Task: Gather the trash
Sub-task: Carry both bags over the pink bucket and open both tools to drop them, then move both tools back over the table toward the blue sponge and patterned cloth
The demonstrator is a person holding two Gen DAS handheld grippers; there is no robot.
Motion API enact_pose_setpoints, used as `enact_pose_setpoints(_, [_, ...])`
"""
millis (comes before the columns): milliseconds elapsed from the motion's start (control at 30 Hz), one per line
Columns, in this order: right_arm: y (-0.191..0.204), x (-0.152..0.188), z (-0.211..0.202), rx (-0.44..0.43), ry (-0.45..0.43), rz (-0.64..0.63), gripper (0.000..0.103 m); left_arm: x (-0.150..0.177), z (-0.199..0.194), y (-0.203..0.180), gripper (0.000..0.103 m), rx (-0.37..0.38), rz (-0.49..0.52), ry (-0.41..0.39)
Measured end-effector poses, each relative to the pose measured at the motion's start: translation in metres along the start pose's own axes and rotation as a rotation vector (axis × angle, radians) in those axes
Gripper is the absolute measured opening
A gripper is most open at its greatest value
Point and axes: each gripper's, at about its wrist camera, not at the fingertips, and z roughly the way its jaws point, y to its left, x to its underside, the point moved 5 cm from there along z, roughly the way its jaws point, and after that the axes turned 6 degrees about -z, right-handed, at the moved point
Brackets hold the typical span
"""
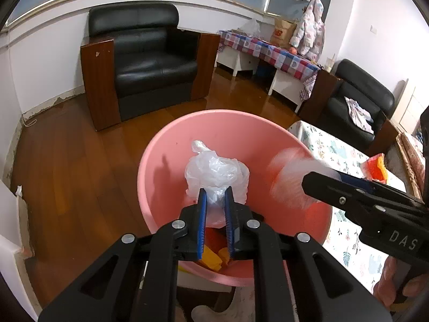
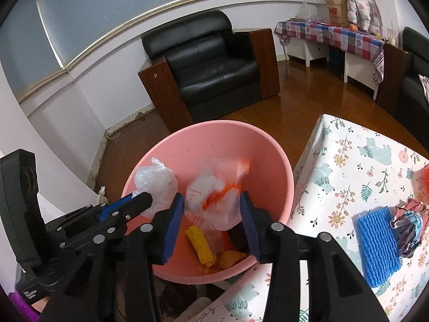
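Blurred plastic bag (image 2: 214,201) between spread fingers (image 2: 174,225) above pink bin (image 2: 278,166)

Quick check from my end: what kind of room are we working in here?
Most likely a home living room. A black leather armchair stands on a wooden floor by the window wall, a side table under a checked cloth holds household clutter, and a floral-covered table sits beside the pink bin.

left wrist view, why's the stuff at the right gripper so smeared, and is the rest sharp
Left wrist view: only the white and orange wrapper at the right gripper is motion-blurred; the clear bag in the left gripper is crisp. Right wrist view: the same wrapper smears above the pink bin. Both bend the window frame.
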Motion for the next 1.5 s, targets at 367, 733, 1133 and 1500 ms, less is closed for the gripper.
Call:
enact_pose_setpoints(367, [-0.008, 0.002, -0.006, 0.007, -0.02, 0.023, 0.053, 0.0, -0.004, 0.003, 0.043, 0.017, -0.008, 0.0])
enact_pose_setpoints(733, [-0.003, 0.012, -0.031, 0.046, -0.055, -0.016, 0.057, 0.002, -0.016, -0.004, 0.043, 0.025, -0.006, -0.015])
enact_pose_setpoints(1133, [-0.051, 0.031, -0.084, 0.202, -0.124, 0.029, 0.06, 0.002, -0.028, -0.034, 0.043, 0.062, 0.047, -0.042])
enact_pose_setpoints(1500, [-0.148, 0.065, -0.129, 0.454, -0.153, 0.209, 0.066, 0.007, -0.023, -0.063, 0.043, 0.115, 0.081, -0.026])
